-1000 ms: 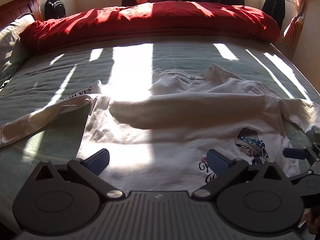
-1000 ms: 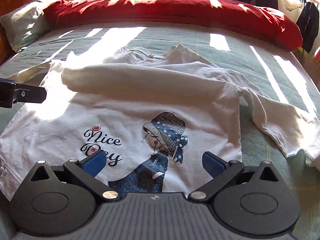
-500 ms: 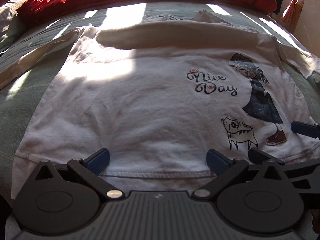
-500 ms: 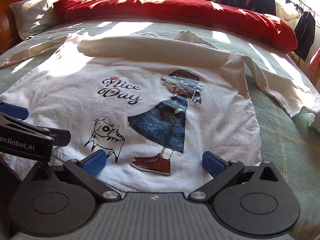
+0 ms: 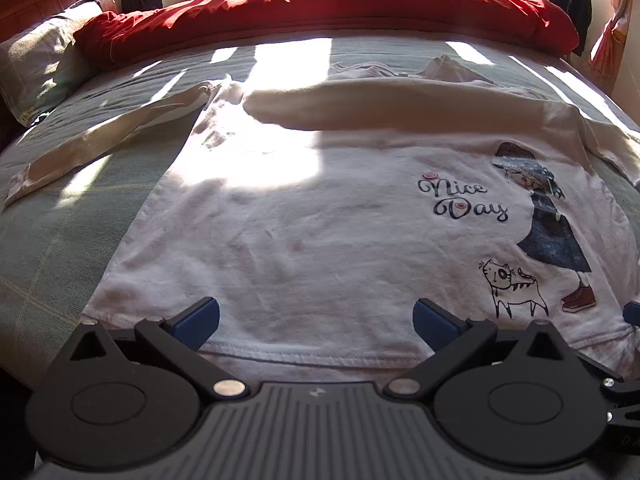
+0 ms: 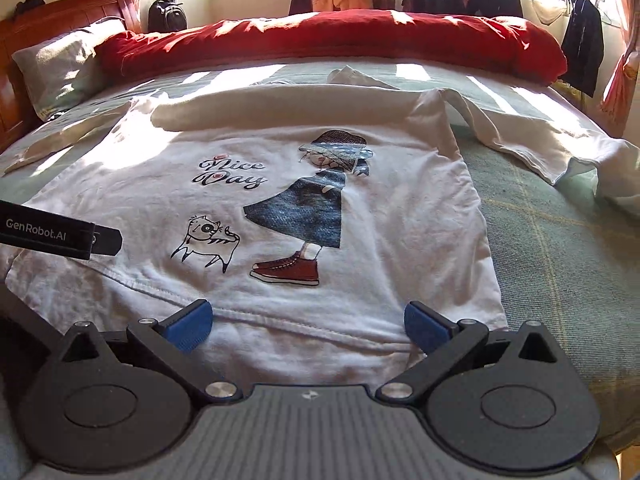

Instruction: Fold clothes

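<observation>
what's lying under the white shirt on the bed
The white shirt lies flat on a green checked bedsheet, visible around its edges. Whatever sits beneath its middle is covered by fabric.

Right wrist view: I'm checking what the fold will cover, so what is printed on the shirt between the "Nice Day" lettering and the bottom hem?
In the right wrist view, a cat drawing sits between the lettering and the hem.

The shirt's (image 5: pixel 320 240) far collar hides behind its folded-over sleeve (image 5: pixel 380 108).
</observation>
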`<state>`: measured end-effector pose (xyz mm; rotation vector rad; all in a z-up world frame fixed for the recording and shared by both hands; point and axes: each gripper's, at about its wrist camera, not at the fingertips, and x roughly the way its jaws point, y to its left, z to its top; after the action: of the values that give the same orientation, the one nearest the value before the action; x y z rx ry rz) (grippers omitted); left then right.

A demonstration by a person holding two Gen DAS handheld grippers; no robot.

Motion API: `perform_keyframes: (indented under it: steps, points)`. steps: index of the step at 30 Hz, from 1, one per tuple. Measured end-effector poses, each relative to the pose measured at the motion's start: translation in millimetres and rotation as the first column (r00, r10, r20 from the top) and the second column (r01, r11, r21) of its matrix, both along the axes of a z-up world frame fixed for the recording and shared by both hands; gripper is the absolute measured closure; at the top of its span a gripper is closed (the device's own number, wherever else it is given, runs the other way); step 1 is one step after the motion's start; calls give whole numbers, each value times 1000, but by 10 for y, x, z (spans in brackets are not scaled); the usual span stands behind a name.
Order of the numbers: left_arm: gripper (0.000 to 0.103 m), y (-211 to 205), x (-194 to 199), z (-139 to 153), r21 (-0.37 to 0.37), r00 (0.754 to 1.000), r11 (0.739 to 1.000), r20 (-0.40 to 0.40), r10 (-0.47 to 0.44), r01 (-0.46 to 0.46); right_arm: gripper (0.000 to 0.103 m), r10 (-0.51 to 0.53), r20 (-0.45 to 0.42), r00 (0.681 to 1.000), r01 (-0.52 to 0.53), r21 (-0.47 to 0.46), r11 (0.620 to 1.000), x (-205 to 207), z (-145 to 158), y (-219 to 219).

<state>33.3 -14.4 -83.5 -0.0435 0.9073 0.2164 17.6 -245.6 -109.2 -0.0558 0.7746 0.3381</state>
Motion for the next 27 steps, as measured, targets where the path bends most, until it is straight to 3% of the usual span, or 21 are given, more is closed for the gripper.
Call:
perform_keyframes:
  steps: [4, 8, 12, 17, 23, 27]
  points:
    - [1, 242, 0, -105, -46, 996, 995, -34, 84, -85, 0, -9, 4, 1000, 9, -5, 1000, -8, -15, 12]
    - [1, 232, -36, -109, -32, 996, 996, -17, 88, -89, 0, -28, 12, 1000, 28, 1, 1000, -26, 24, 9]
    - [1, 229, -17, -106, -35, 995, 994, -14, 102, -103, 0, -47, 59, 997, 40, 108, 993, -53, 158, -70]
    - [1, 239, -15, -87, -44, 994, 993, -11, 107, -108, 0, -128, -47, 991, 135, 223, 965, 60, 44, -316]
    - [1, 202, 32, -16, -57, 997, 995, 28, 78, -76, 0, -224, -59, 973, 231, 325, 917, 68, 119, -580]
    - [1, 177, 64, 31, -66, 997, 996, 54, 58, -54, 0, -204, -46, 978, 207, 364, 908, 210, 184, -574]
